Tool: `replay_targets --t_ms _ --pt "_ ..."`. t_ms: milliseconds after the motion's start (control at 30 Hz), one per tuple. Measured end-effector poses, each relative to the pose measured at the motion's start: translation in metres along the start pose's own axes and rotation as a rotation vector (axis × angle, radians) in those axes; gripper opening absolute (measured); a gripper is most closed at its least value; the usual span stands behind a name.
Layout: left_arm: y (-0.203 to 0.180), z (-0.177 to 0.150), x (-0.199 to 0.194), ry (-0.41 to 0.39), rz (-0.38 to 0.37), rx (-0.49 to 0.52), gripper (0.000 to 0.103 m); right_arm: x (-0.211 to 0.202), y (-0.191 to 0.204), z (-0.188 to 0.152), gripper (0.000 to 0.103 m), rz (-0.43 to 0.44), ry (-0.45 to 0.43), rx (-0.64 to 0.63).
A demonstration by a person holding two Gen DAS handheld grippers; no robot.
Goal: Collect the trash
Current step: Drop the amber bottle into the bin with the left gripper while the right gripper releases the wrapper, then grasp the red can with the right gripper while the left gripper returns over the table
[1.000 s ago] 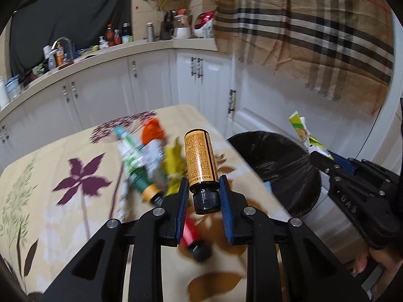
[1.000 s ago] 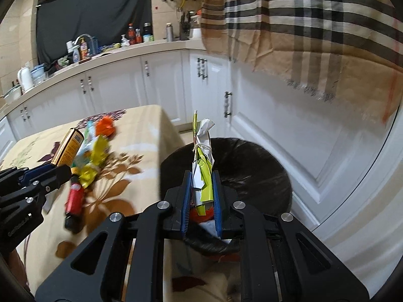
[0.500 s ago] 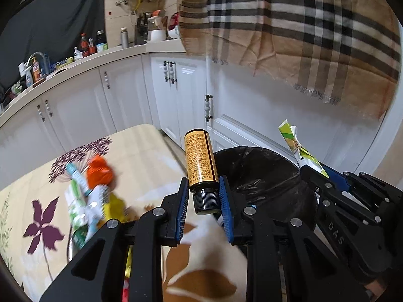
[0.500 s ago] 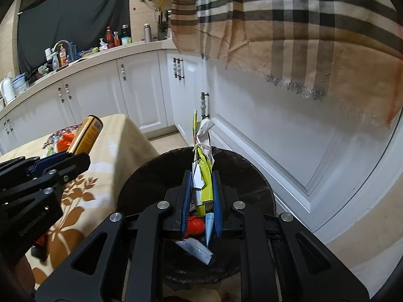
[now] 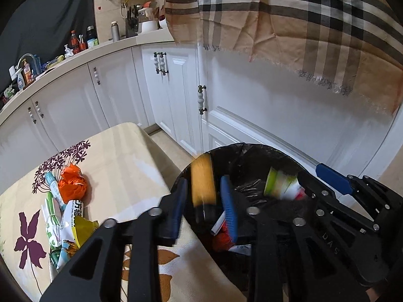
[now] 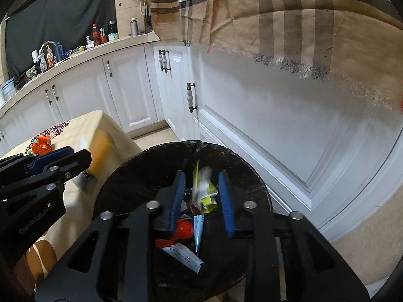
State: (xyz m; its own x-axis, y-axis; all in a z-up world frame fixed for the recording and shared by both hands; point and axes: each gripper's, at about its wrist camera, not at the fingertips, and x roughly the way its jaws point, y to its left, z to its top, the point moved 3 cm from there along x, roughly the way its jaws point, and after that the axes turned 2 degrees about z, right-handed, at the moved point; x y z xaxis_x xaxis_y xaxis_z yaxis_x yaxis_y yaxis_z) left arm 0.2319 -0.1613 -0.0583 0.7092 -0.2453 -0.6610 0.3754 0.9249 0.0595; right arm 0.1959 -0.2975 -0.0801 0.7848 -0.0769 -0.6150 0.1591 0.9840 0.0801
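A black-lined trash bin point(image 5: 254, 156) point(image 6: 141, 166) stands on the floor beside the table. My left gripper point(image 5: 205, 207) is open over the bin's left rim, and the orange-labelled bottle point(image 5: 202, 183) is a blur falling free between its fingers. My right gripper point(image 6: 201, 198) is open above the bin, and the yellow-green crumpled wrapper point(image 6: 204, 191) drops loose between its fingers; it also shows in the left wrist view point(image 5: 280, 185). Red, white and blue trash point(image 6: 186, 241) lies in the bin.
The table with a floral cloth point(image 5: 121, 166) is to the left, holding an orange bag point(image 5: 73, 185) and several wrappers point(image 5: 68, 224). White cabinets point(image 5: 176, 88) and a hanging plaid cloth point(image 5: 289, 12) stand behind the bin. The kitchen counter point(image 6: 75, 55) carries bottles.
Both grippers moved over the bin and opened. The bottle and the wrapper have left the fingers and are falling into the bin.
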Motion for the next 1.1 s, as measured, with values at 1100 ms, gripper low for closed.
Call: replay_targets --t_ms 1100 --pt "0.164 -0.093 -0.14 -0.08 0.275 -0.267 0.067 -0.089 0.145 -0.026 0.039 0.217 -0.003 -0.176"
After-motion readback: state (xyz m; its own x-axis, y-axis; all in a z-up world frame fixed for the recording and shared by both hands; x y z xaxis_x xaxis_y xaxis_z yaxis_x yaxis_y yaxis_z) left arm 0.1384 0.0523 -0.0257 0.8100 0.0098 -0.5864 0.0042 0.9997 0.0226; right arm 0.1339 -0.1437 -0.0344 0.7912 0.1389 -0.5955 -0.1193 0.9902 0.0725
